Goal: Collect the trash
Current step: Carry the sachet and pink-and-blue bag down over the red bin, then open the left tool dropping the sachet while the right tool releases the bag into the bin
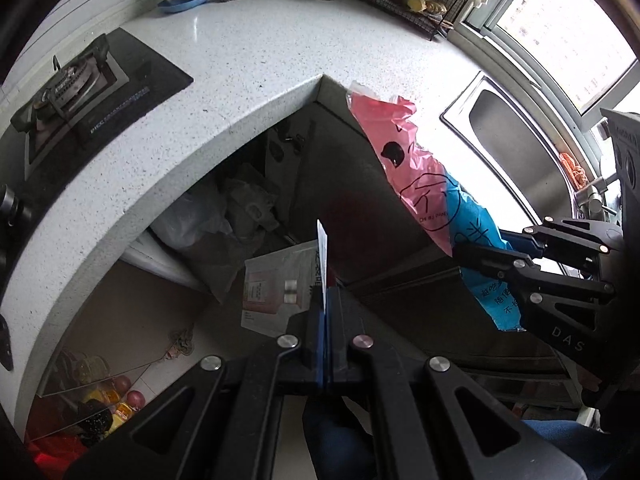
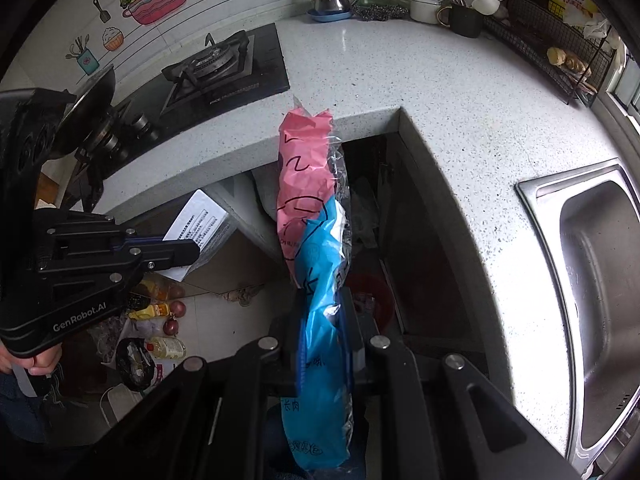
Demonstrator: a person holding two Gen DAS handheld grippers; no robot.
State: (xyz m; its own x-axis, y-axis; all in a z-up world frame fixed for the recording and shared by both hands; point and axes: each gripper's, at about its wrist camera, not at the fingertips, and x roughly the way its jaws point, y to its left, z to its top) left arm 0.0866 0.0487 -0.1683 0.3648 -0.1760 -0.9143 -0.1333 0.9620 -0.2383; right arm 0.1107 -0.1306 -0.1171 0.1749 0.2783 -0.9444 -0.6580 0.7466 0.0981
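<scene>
Pink-and-blue wrapper (image 2: 312,240) clamped in right tongs (image 2: 323,320); left tongs (image 1: 325,312) pinch a leaflet (image 1: 322,256).

Daylight came from the window (image 1: 560,36), which was blown out to white in the left wrist view. The speckled tabletop (image 1: 256,60) was bright and evenly lit, while the recess beneath it lay in deep shadow. Fisheye distortion bent the edges, with dark vignetting at the corners. Both pictures were fairly sharp.
</scene>
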